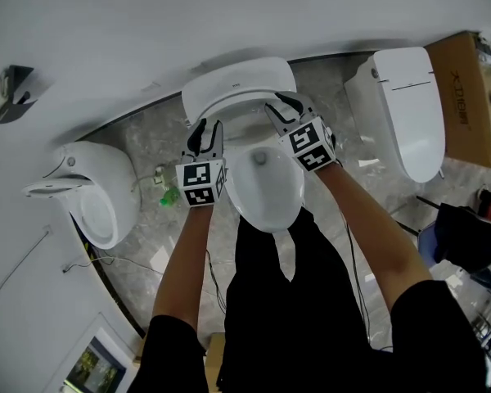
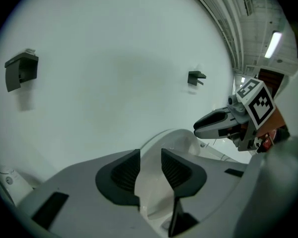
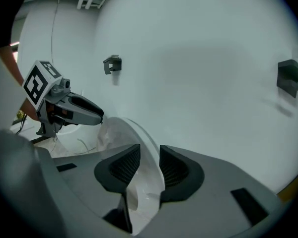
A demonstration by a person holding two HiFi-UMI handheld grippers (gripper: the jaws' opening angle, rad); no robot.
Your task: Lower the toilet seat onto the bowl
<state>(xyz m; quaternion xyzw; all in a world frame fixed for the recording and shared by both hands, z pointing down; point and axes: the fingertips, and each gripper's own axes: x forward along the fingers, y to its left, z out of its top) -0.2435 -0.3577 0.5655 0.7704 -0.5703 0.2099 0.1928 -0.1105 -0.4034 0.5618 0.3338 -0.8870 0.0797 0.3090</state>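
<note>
The white toilet seat (image 1: 237,84) stands raised against the wall above the open bowl (image 1: 266,182). My left gripper (image 1: 204,134) is at the seat's left side and my right gripper (image 1: 285,105) at its right side. In the left gripper view the seat's rim (image 2: 181,140) runs into the gap of my left gripper (image 2: 150,170), whose jaws stand apart around it. The right gripper view shows the same: the seat's edge (image 3: 124,133) passes between the parted jaws of my right gripper (image 3: 149,170). I see no pad pressing on the seat. Each gripper shows in the other's view.
A second toilet (image 1: 409,113) with its lid down stands at the right, beside a cardboard box (image 1: 475,97). Another white fixture (image 1: 98,203) stands at the left. A dark bracket (image 1: 12,88) is on the wall. Cables and a green item (image 1: 168,199) lie on the floor.
</note>
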